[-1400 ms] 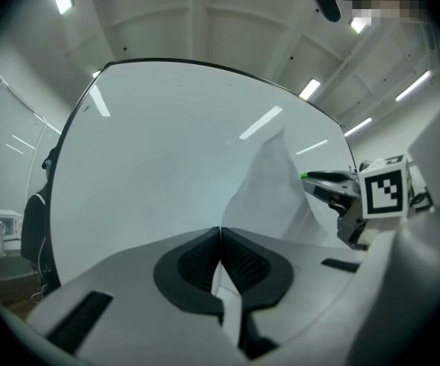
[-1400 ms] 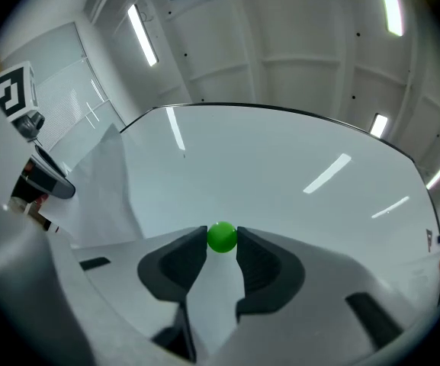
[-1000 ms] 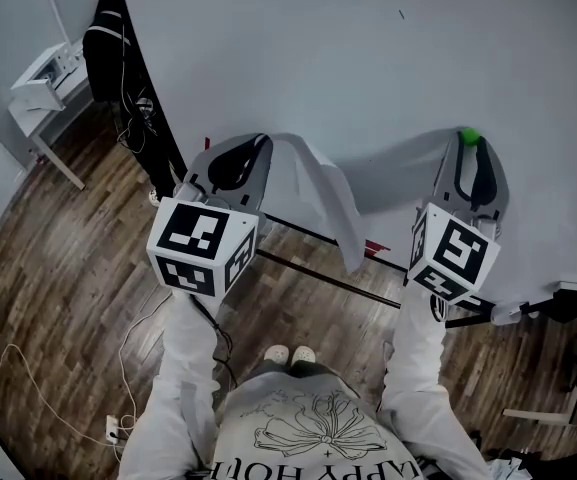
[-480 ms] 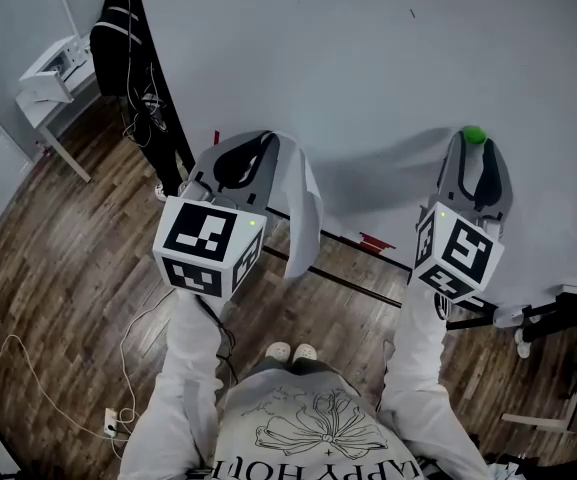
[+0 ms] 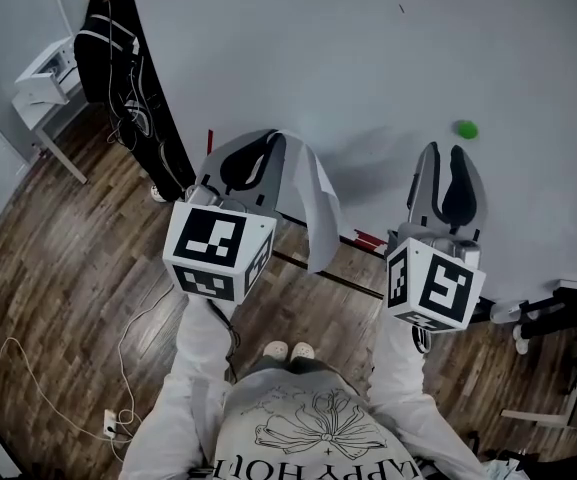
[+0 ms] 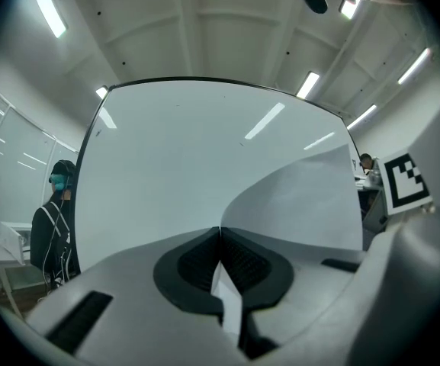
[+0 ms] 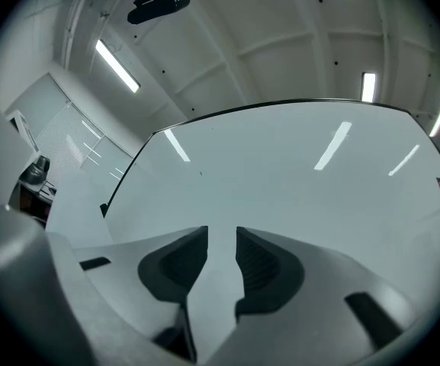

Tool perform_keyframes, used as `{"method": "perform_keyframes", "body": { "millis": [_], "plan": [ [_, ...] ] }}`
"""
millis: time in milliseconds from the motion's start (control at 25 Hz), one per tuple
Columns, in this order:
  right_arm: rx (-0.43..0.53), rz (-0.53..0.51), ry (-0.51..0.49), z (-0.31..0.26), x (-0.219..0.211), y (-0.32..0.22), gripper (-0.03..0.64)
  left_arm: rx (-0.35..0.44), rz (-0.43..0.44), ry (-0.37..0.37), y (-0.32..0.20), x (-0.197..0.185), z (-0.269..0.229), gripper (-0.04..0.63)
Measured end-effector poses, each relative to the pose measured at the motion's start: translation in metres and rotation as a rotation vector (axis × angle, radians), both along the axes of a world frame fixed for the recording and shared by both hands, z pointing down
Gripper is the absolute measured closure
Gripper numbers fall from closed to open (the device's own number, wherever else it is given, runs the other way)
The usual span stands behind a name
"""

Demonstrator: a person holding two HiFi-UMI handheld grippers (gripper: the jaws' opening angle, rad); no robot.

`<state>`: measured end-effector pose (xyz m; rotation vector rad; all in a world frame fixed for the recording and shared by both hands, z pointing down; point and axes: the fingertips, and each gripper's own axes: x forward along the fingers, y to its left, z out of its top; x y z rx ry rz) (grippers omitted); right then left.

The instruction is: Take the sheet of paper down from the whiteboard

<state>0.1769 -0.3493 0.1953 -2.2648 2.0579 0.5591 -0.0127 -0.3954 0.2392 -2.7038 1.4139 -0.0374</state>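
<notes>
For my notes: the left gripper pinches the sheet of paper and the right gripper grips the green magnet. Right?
No. The right gripper holds nothing: the right gripper view shows its jaws apart, having just closed a little, nothing between them. The green magnet sits on the whiteboard, clear of it. The left gripper does pinch the sheet of paper.

Close before the whiteboard (image 5: 368,48), at its lower middle: left gripper (image 5: 266,140), clamped on the sheet of paper (image 5: 320,208), drooping just right of it, clear of the board. Further right along the whiteboard — right gripper (image 5: 441,153), lately narrowed at the jaws, nothing between them, below-left of a magnet (image 5: 465,129) stuck on the board. At the whiteboard's left edge, a person (image 5: 98,28) — past them, a small table (image 5: 38,80).
</notes>
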Motion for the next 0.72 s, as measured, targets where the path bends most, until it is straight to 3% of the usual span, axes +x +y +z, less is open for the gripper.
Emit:
{"method": "perform_keyframes", "body": {
  "millis": [160,720],
  "plan": [
    [-0.041,-0.032,-0.025,0.013,-0.007,0.0,0.531,0.0,-0.034,0.056,0.0,-0.001,-0.001,0.591],
    [-0.083,-0.025,-0.083,0.034,0.0,0.002,0.614,-0.034,-0.078,0.122,0.0,0.005,0.009,0.591]
  ]
}}
